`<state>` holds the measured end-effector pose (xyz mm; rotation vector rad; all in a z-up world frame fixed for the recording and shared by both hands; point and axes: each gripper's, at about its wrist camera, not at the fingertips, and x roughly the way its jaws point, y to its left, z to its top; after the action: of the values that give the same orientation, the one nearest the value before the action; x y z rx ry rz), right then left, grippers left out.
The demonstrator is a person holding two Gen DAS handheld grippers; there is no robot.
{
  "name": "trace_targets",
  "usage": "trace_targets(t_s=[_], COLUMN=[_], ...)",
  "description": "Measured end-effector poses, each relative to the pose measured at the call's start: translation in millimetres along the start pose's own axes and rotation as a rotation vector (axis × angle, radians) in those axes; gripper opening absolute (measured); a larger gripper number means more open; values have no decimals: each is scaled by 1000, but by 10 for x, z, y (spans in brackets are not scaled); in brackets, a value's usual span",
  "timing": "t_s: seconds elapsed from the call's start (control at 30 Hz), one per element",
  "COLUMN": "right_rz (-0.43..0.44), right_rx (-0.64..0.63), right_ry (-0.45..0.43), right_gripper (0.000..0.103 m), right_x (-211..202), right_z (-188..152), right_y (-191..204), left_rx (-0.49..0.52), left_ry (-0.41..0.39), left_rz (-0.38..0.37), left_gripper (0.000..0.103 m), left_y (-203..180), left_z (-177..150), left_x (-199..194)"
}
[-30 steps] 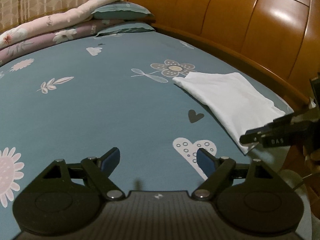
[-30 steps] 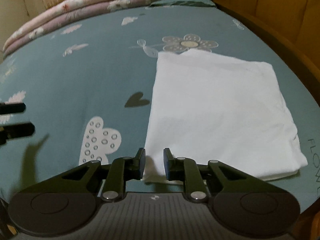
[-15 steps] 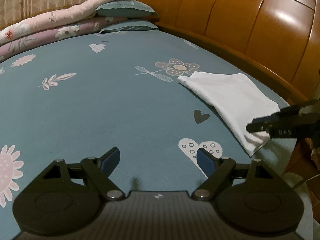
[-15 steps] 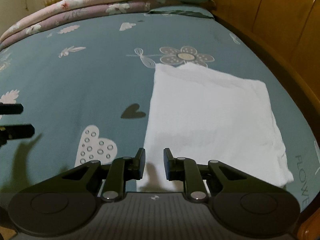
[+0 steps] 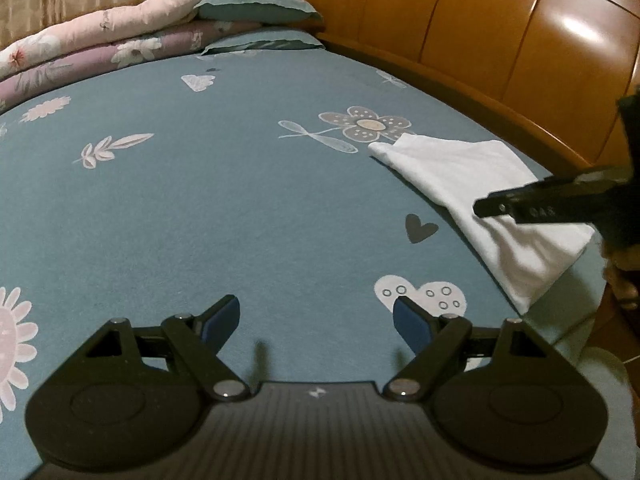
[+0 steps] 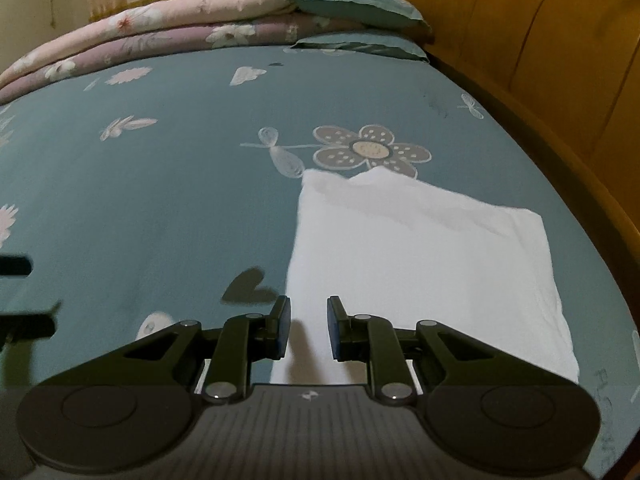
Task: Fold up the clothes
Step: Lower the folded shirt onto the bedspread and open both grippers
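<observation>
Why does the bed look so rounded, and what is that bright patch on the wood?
Left wrist view: the fisheye lens bulges the bedsheet; lamp glare shines on the headboard. Right wrist view: same bulge, the right gripper shadows the white cloth, dark corners.

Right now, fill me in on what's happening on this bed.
A person is folding laundry with a handheld gripper in each hand. A white garment lies folded into a neat rectangle on the teal patterned bedsheet, near the wooden headboard. The right gripper hovers over the garment's near edge, jaws narrowly apart with nothing pinched between them. The left gripper is off to the side over bare sheet, jaws wide and empty. Quilts and pillows are stacked at the far end.
</observation>
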<state>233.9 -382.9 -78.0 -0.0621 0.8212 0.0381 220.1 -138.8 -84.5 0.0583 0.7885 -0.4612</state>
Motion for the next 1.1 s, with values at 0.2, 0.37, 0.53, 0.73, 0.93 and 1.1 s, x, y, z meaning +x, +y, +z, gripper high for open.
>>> trace_targets(t_s=[0.2,0.37,0.53,0.73,0.93,1.1], right_rz=[23,51,3,30,-109,-146], right_rx=[63,94,166,248,341,393], right_ry=[8,-49,-48,-62,-79,-25], right_gripper=[24,28,37,45,50,66], right_x=[421,417,583,470,257,299], right_z=[117,282,385,281,78,-43], right_y=[-121,-208,-435,-641,-973,-1077], left_rx=[-6,-2,5,0,16,45], left_ry=[16,4,5,-1,-48,-81], left_rz=[19,37,41,47,59,77], left_gripper=[84,84,84,84,89,90], left_y=[86,135,156,180,137,46], left_z=[13,35,27,24,40,71], left_x=[113,170,210,188,85,-27])
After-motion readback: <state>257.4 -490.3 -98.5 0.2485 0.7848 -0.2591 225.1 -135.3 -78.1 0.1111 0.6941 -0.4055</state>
